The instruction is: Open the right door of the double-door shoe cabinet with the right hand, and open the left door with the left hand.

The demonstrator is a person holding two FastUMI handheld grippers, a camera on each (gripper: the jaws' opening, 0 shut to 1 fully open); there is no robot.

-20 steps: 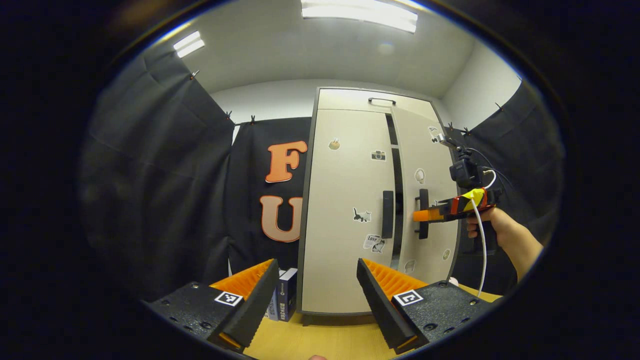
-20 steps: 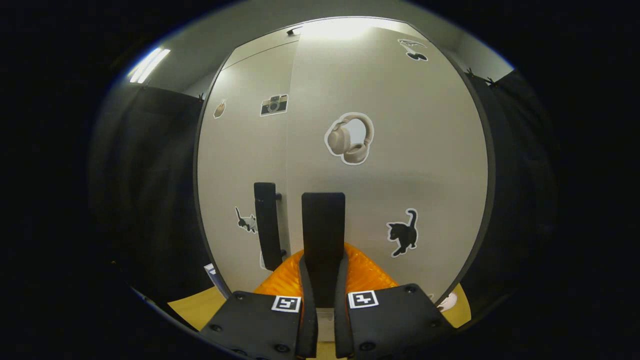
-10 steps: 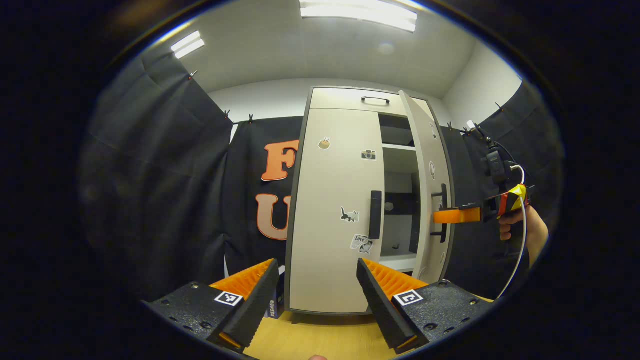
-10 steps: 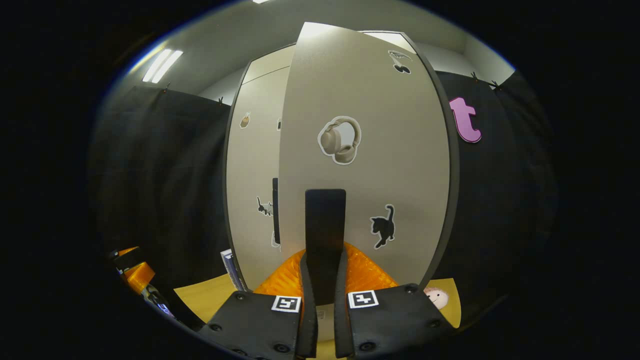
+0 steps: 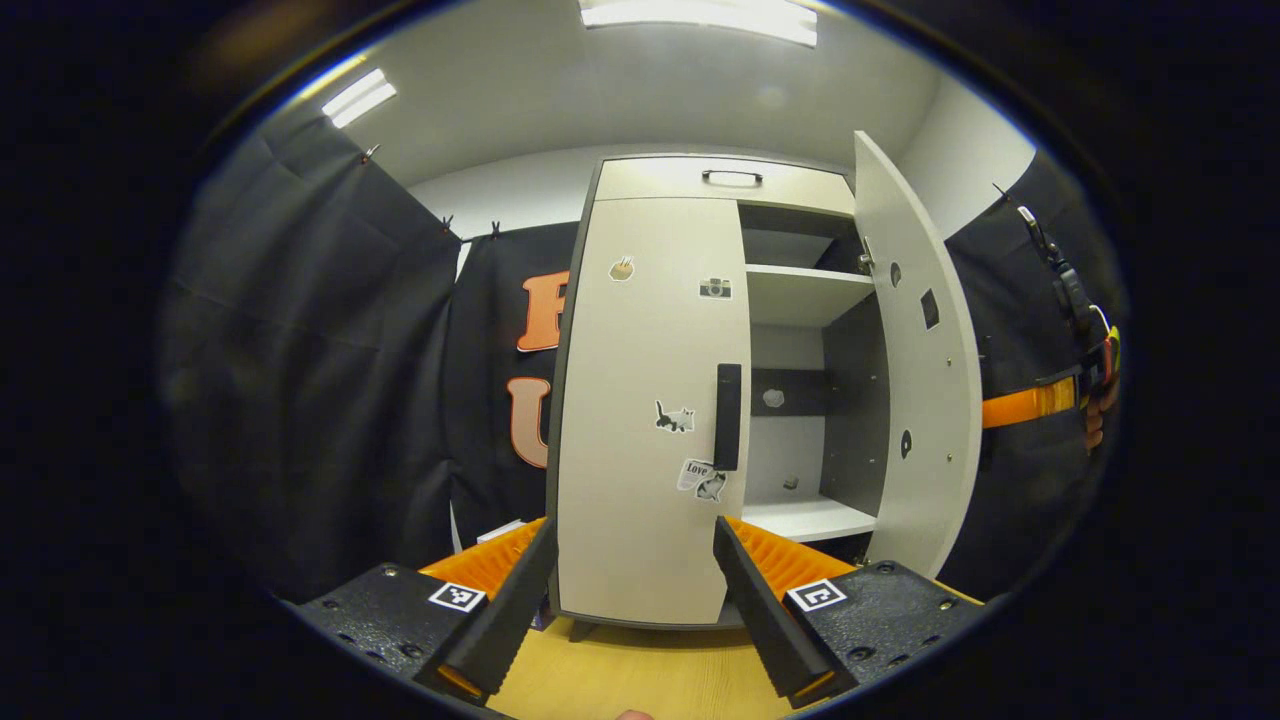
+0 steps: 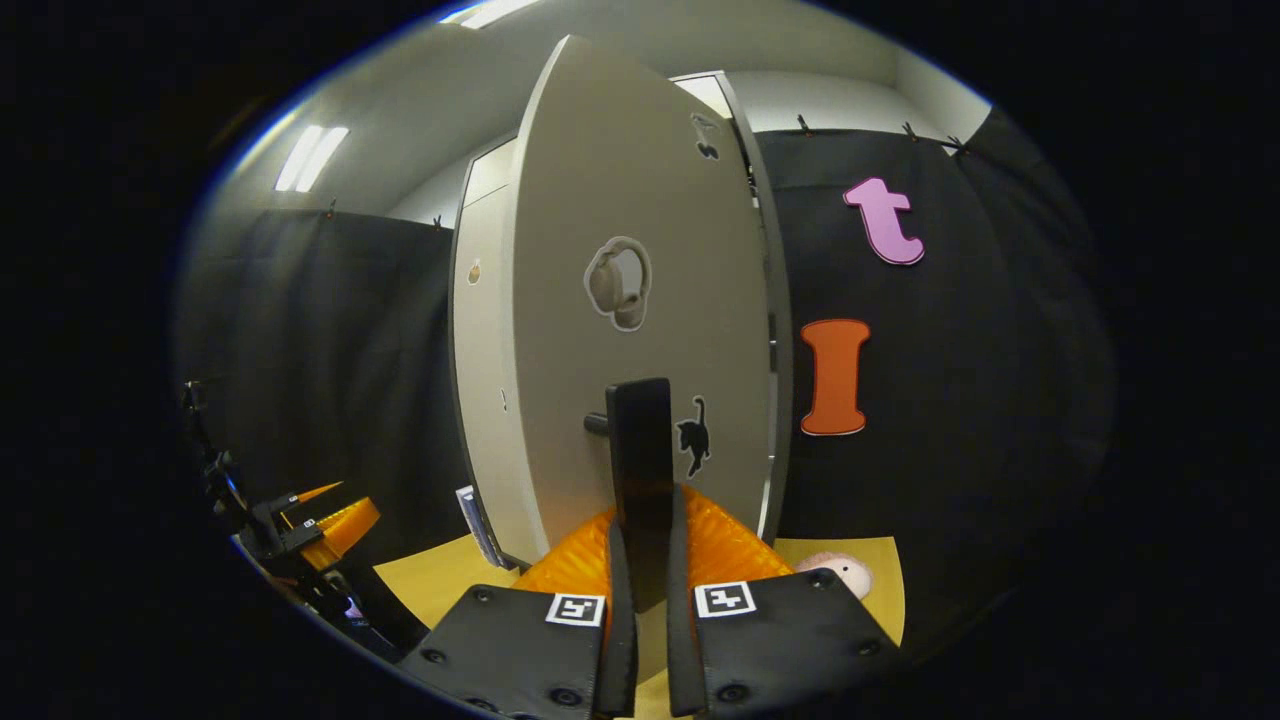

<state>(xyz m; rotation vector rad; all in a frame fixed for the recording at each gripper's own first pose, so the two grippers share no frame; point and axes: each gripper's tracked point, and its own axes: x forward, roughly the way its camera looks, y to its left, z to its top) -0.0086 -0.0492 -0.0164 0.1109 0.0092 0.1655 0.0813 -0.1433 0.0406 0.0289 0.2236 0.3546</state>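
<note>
With the right claw (image 6: 640, 560) clenched on the right door's (image 6: 620, 300) handle (image 6: 640, 450) and that door swung wide, the released left claw (image 5: 630, 590) best went straight for the shut left door's (image 5: 650, 400) handle (image 5: 728, 417), closing squarely before pulling

Walls: black cloth (image 5: 320, 380) hangs left and right; white wall (image 5: 500, 195) far behind.
Ceiling: white, with lit light panels (image 5: 700, 12).
Floor: yellow wooden surface (image 5: 640, 680), near.

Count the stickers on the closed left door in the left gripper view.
4 on the left door: one near the top left, a camera, a cat by the handle, one below it. The fingers may hide others lower down.
</note>
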